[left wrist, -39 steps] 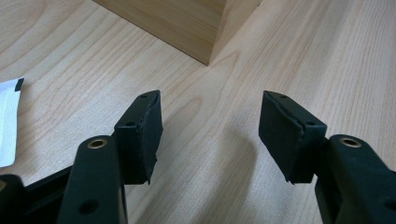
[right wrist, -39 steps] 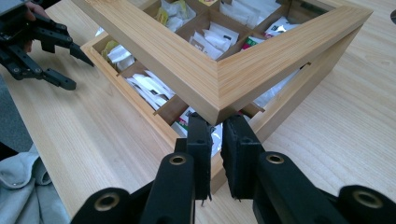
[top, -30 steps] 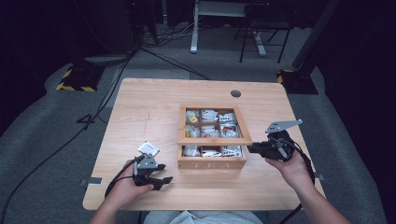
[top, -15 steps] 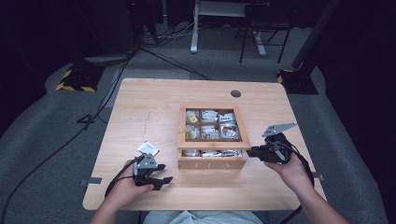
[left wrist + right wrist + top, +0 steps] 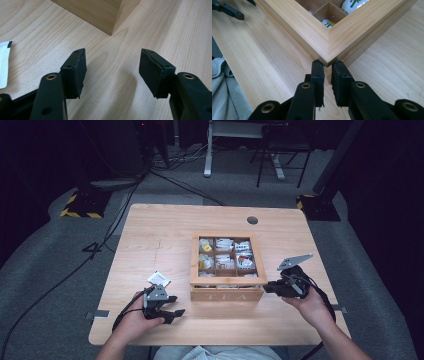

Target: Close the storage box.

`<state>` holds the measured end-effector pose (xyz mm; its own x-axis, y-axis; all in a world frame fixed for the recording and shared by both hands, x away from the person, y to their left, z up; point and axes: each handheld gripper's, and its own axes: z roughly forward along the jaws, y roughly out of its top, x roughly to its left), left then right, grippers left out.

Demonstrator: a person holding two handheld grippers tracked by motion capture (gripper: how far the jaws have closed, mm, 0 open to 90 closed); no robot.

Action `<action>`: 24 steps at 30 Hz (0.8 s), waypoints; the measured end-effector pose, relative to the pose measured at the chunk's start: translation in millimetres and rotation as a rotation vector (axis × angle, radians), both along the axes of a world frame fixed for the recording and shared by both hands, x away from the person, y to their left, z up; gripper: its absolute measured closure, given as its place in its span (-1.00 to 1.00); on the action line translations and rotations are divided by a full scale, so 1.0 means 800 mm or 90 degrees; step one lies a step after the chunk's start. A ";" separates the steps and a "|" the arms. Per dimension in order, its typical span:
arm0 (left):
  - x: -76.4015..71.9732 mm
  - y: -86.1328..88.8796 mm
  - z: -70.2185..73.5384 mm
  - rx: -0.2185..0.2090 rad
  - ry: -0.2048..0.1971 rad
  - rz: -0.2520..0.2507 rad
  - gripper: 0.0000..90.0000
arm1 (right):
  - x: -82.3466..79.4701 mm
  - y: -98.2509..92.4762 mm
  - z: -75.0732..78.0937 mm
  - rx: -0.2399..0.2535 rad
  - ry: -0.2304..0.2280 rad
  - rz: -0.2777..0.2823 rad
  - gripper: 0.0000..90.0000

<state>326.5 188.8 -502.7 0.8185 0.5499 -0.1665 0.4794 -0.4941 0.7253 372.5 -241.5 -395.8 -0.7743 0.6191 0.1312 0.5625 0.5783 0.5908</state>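
Pale woodgrain table, square compartmented wooden tea box, black tool.

One wooden tea box stands on the counter, its inside split into nine compartments, three rows of three; the tea bags inside are too small and crowded to count. One loose white tea packet lies on the counter, left of the box. Two grippers are in hand: one left gripper and one right gripper.
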 end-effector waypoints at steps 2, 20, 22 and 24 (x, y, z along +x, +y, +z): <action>0.000 0.000 0.000 0.000 0.000 0.000 -0.12 | 0.000 0.000 -0.002 -0.004 0.003 0.001 0.78; 0.000 0.000 0.000 -0.001 0.001 0.001 -0.12 | -0.001 0.003 -0.015 -0.039 0.008 0.005 0.57; 0.000 0.000 0.000 0.000 0.000 0.001 -0.12 | 0.000 0.001 -0.013 -0.029 0.003 -0.003 0.41; -0.001 0.000 0.000 0.001 -0.001 0.003 -0.12 | 0.001 -0.001 -0.012 -0.016 0.007 -0.007 0.34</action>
